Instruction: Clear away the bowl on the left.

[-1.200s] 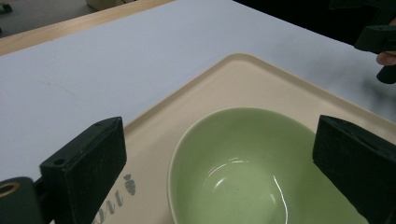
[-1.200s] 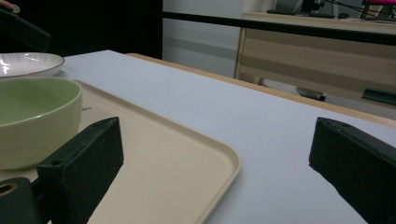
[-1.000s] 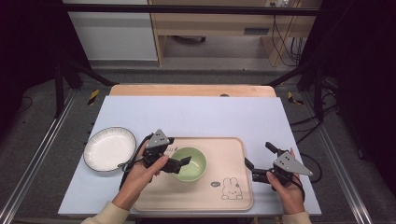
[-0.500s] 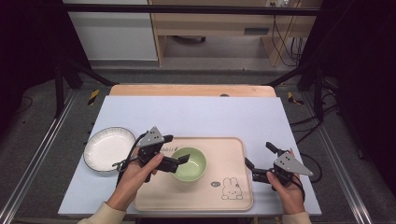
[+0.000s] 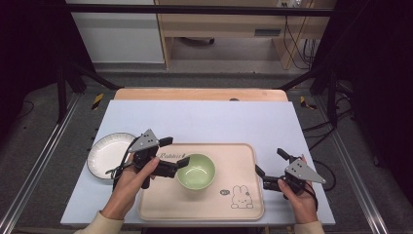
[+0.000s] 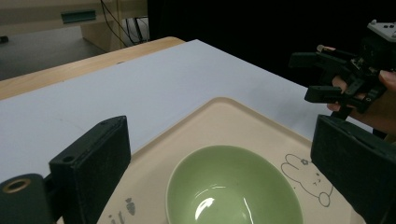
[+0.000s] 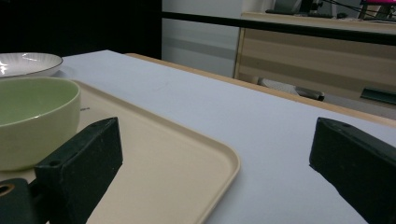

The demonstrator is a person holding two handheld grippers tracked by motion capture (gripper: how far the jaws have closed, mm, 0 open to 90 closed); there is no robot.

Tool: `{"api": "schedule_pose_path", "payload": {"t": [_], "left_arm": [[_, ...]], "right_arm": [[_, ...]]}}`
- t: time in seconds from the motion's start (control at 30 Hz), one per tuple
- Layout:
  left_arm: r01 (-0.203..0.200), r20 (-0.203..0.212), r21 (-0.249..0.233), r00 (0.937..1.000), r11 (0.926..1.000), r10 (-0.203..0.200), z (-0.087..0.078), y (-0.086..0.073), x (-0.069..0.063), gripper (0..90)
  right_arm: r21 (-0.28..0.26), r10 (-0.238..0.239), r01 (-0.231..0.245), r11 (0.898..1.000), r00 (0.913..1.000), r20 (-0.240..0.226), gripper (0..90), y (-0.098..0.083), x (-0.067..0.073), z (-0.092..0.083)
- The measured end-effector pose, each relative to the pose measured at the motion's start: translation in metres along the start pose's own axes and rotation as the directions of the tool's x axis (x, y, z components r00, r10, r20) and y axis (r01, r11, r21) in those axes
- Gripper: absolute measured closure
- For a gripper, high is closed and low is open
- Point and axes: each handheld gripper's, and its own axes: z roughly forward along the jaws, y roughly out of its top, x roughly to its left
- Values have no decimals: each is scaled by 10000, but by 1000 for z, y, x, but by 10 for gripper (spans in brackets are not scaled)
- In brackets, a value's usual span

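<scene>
A pale green bowl (image 5: 196, 170) stands empty on a beige tray (image 5: 204, 204) printed with a rabbit. My left gripper (image 5: 174, 152) is open just left of the bowl, its lower jaw close to the rim. In the left gripper view the bowl (image 6: 233, 191) lies low between the wide-spread jaws of my left gripper (image 6: 219, 135). My right gripper (image 5: 269, 162) is open at the tray's right edge, with nothing between its jaws. In the right gripper view my right gripper (image 7: 217, 135) straddles the tray's corner (image 7: 154, 154), and the bowl (image 7: 32, 116) sits at far left.
A white plate (image 5: 107, 153) rests on the pale blue table sheet (image 5: 204, 122) left of the tray, behind my left hand. A wooden strip runs along the sheet's far side. Dark frame rails flank the table.
My left gripper has drawn back to the left, away from the bowl's rim. The bowl stays in place on the tray. The right gripper has hardly moved.
</scene>
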Motion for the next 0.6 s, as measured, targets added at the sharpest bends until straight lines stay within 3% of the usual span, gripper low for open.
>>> {"api": "schedule_pose_path", "payload": {"t": [0.17, 0.6], "left_arm": [[124, -516, -315, 9986, 9994, -140, -9, 2, 6, 45], [201, -861, -727, 9959, 9972, -263, -32, 6, 18, 40]], "right_arm": [[27, -1, 1, 10000, 10000, -24, 29, 0, 0, 0], [22, -1, 1, 10000, 10000, -78, 30, 0, 0, 0]]}}
